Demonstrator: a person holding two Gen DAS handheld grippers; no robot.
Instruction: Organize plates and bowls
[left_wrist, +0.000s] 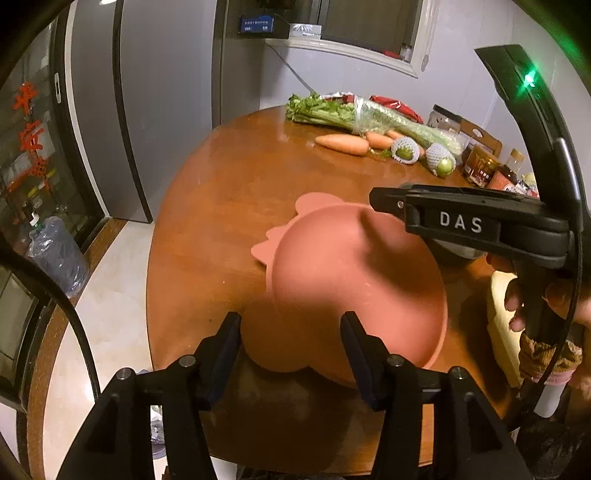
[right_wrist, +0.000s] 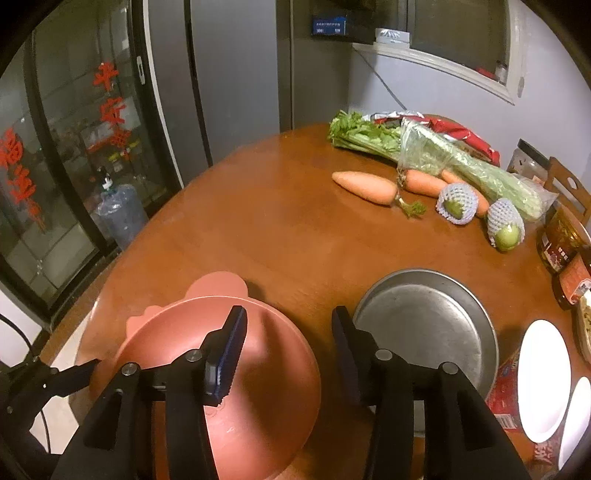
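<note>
Trouble could come if your left tool (left_wrist: 291, 343), spread wide around the pink bowl (left_wrist: 354, 280) near the table's (left_wrist: 229, 192) front edge, nudges it off before closing, while your right tool (right_wrist: 288, 343) hangs released above.

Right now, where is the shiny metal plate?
In the right wrist view the metal plate lies on the table, between the pink bowl and the white plate.
</note>
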